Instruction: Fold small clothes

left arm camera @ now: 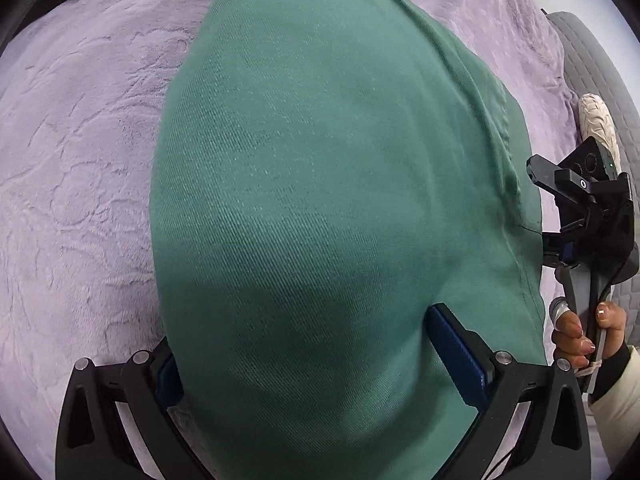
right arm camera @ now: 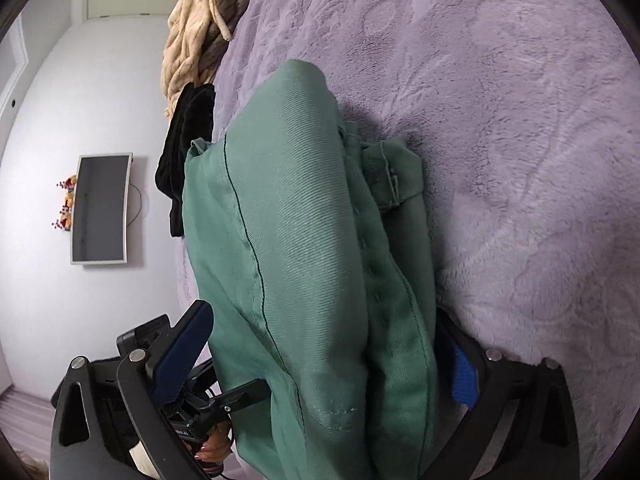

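**Where things lie**

The folded trousers (left arm camera: 344, 200) lie on the blanket (left arm camera: 80, 184), filling the middle of the left wrist view; the right gripper (left arm camera: 560, 236) sits at their right edge; in the right wrist view, a screen (right arm camera: 100, 208) hangs at middle left.

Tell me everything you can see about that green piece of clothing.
The green garment looks like sturdy twill cotton with stitched seams and a belt loop, so probably small trousers. It lies folded in thick layers on the lilac plush blanket. Its near end sits between the wide-open fingers of both the left gripper and right gripper; neither visibly pinches it.
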`<state>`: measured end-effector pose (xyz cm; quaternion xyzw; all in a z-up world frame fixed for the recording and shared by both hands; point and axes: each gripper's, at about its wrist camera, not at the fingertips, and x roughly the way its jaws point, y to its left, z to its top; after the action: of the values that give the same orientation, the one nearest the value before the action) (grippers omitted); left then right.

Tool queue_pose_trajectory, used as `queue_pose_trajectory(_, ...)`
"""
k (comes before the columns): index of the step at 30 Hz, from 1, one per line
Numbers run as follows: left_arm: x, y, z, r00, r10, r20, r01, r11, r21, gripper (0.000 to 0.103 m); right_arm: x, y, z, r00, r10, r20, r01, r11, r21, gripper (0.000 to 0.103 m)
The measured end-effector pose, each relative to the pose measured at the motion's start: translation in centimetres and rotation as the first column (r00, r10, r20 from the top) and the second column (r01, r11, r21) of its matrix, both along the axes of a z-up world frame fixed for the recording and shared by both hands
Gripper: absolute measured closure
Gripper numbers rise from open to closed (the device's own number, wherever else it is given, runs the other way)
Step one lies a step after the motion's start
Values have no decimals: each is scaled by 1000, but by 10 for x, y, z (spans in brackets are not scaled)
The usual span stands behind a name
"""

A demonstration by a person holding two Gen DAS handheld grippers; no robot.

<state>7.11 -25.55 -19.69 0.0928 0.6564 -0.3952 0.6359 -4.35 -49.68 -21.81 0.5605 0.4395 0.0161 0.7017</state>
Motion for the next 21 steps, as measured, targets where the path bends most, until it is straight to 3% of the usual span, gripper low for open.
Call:
queue_pose_trajectory(1, -1, 4, 3, 1000, -2, 9, 2, 1000, -5, 11, -2, 0, 1, 1000, -7, -25, 7, 1000, -7, 21)
queue_pose_trajectory(2, -2, 7, 7, 1000, -5, 18, 5, 1000, -10, 20, -4, 0, 1, 999, -4, -46, 3, 1000, -17, 60)
queue_pose_trajectory(5, -4, 12, 21, 999, -16, 40, 17, 999, -28, 41, -12, 2, 9, 1000, -11, -25, 11, 1000, -2, 75)
queue_pose_trajectory(10, -3, 23, 51, 999, -17, 46, 21, 996, -87, 54, -19, 20, 48, 995, -22, 101, 18, 999, 40, 78)
queue_pose_trajectory(15, -9, 46, 84, 999, -23, 45, 29, 991, -132, 54, -25, 48, 80, 990, -5, 140, 1, 999, 32, 77)
queue_pose_trajectory(21, -13, 111, 115, 998, -41, 53, 49, 986, -161, 54, -38, 101, 103, 985, 7, 172, -16, 998, 52, 77)
